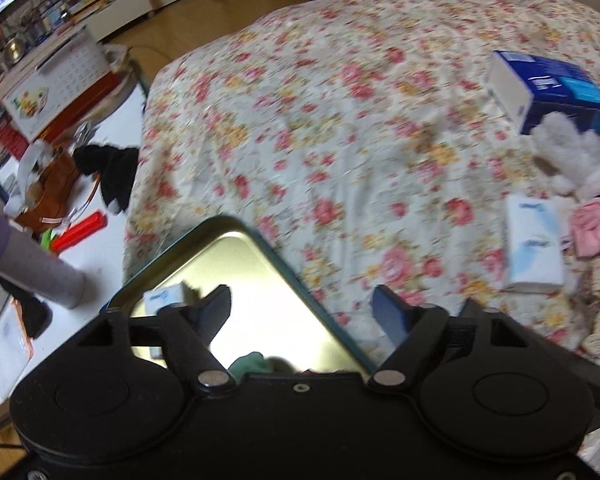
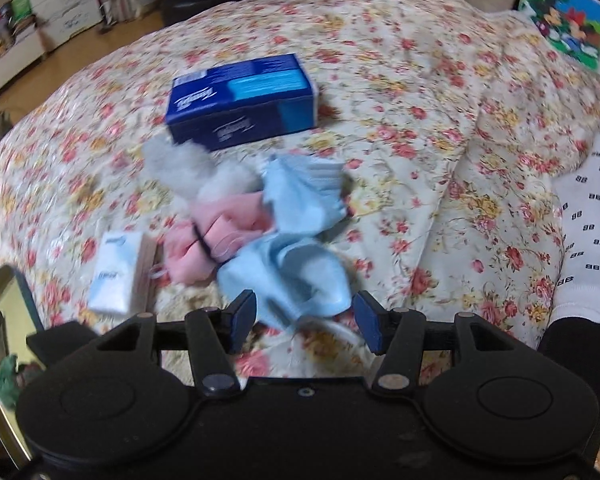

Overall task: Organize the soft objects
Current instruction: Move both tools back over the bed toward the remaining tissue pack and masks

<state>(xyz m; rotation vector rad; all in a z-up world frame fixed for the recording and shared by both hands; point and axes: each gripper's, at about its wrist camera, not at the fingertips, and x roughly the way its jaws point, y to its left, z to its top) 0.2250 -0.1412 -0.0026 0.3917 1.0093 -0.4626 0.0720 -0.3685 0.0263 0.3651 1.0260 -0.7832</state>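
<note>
Left wrist view: the left gripper (image 1: 302, 310) hangs over a metal tin (image 1: 236, 280), fingers wide and empty. The right gripper (image 2: 304, 316) hovers above blue cloths (image 2: 300, 240) on the bed (image 2: 420, 120); fingers apart, gripping nothing.

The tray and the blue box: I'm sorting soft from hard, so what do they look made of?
Tray: apparently metal, glossy gold inside with a mirror-like glare. Blue box: likely printed cardboard, with crisp edges and flat faces.

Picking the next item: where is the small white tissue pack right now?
In the right wrist view the small white tissue pack lies on the floral bedspread, lower left, beside the pink cloth bundle and near the metal tin.
</note>
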